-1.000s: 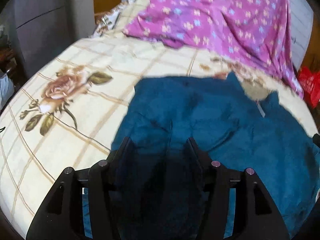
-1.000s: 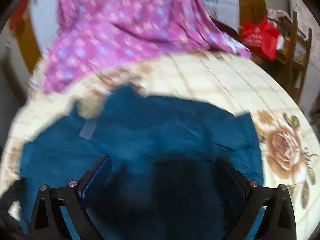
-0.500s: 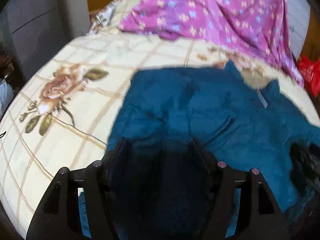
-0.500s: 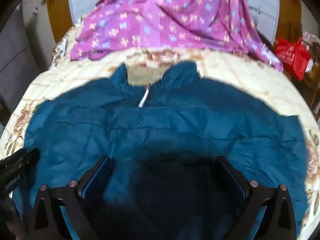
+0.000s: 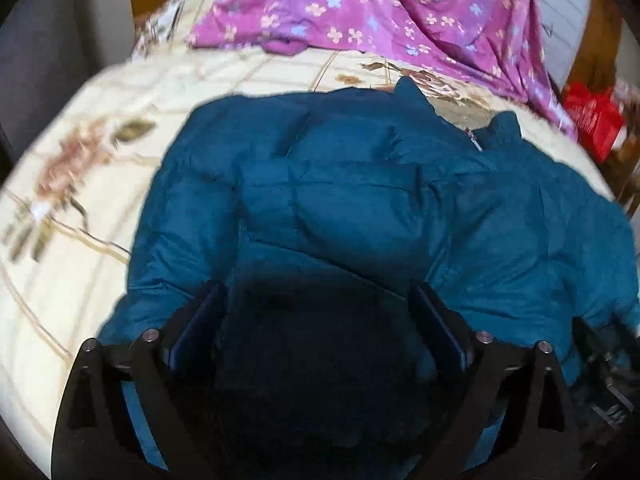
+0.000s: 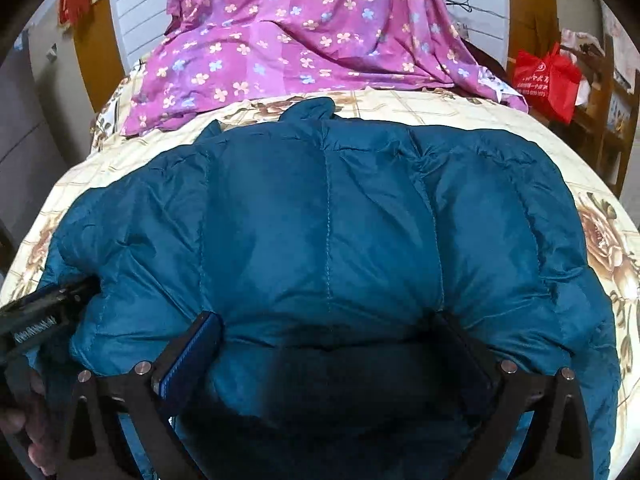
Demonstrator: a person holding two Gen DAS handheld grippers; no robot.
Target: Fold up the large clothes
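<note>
Folding goes best from the near hem: the jacket (image 6: 328,220) lies spread on the bed (image 5: 80,264), collar away. Left claw (image 5: 316,320), jaws just opened, and right claw (image 6: 328,344) both gape over fabric, clamping nothing; pinch evenly

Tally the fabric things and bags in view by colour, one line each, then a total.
Teal: 1, jacket
Purple: 1, flowered cloth
Cream: 1, rose-print bedsheet
Red: 1, bag
Total: 4
</note>
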